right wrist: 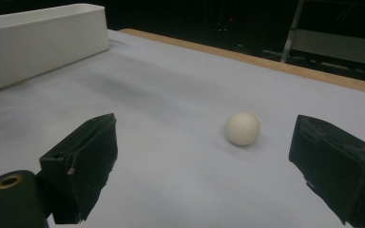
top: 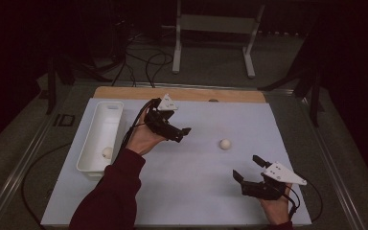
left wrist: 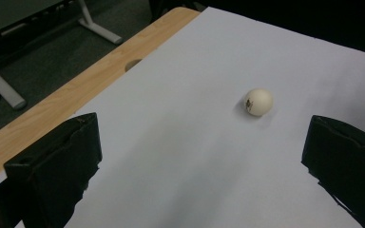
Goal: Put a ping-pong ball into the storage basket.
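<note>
Table [top: 182,191]: pale sheet | ball [top: 225,143] at my right tongs' [top: 247,167] 11 o'clock | light, rolls easily, I pinch its middle | both tongs gape, left [top: 186,131] too

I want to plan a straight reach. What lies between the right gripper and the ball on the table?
Nothing. In the right gripper view, only bare white sheet lies between the open right gripper and the ball. The high view agrees.

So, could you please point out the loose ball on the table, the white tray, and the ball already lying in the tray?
loose ball [top: 225,143]: high view, middle of the ball.
white tray [top: 111,106]: high view, far rim.
ball in the tray [top: 107,153]: high view, middle of the ball, near end of the tray.
</note>
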Demonstrator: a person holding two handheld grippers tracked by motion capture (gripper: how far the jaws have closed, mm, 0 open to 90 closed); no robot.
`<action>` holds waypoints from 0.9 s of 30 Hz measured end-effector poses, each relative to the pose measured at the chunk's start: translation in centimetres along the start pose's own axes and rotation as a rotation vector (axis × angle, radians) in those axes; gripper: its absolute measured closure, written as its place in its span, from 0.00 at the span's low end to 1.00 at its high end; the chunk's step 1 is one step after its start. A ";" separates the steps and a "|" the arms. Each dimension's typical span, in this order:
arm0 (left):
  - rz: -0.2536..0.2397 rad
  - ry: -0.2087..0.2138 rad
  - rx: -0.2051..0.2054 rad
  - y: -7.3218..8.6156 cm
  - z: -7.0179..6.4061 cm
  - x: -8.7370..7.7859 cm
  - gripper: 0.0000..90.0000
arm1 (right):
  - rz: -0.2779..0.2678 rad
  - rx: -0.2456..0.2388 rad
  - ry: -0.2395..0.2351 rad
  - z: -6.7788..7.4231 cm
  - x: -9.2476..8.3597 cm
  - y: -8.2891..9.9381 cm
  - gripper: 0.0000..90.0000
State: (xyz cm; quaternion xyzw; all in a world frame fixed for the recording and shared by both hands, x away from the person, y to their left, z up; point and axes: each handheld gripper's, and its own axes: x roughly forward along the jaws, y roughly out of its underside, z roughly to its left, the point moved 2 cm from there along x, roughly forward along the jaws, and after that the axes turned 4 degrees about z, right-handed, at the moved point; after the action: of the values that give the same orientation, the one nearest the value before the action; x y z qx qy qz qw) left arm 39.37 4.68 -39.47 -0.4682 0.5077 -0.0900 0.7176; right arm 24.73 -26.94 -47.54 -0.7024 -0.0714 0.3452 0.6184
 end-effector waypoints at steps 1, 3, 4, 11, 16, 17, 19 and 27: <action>0.000 0.003 0.004 -0.1 -0.1 0.1 0.00 | 0.000 0.000 -0.001 0.0 0.0 0.0 0.09; -0.004 0.009 0.011 -0.3 -0.2 0.3 0.00 | -0.002 0.000 -0.001 0.0 -0.1 0.0 0.09; -0.007 0.011 0.013 -0.3 -0.2 0.4 0.00 | -0.003 -0.001 0.001 0.0 -0.1 0.0 0.09; -0.007 0.027 0.019 -0.7 -0.4 1.3 0.00 | -0.005 0.001 -0.001 0.0 -0.1 -0.1 0.09; -0.014 0.029 0.025 -1.1 -0.7 1.7 0.01 | -0.004 0.002 0.000 0.0 -0.1 -0.1 0.09; -0.010 0.033 0.030 -1.3 -0.8 1.9 0.01 | -0.005 0.001 -0.002 0.1 -0.1 -0.1 0.09; -0.014 0.038 0.031 -1.5 -0.9 2.1 0.01 | -0.005 0.000 -0.002 0.0 -0.1 -0.1 0.09; -0.008 0.055 0.043 -2.0 -1.3 2.8 0.01 | -0.006 0.002 -0.001 0.0 -0.1 -0.1 0.09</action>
State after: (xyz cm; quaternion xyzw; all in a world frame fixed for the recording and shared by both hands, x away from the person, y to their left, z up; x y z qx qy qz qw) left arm 40.33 1.12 -39.77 -0.4521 0.5232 -0.1168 0.7129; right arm 24.66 -26.95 -47.38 -0.7013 -0.0735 0.3440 0.6201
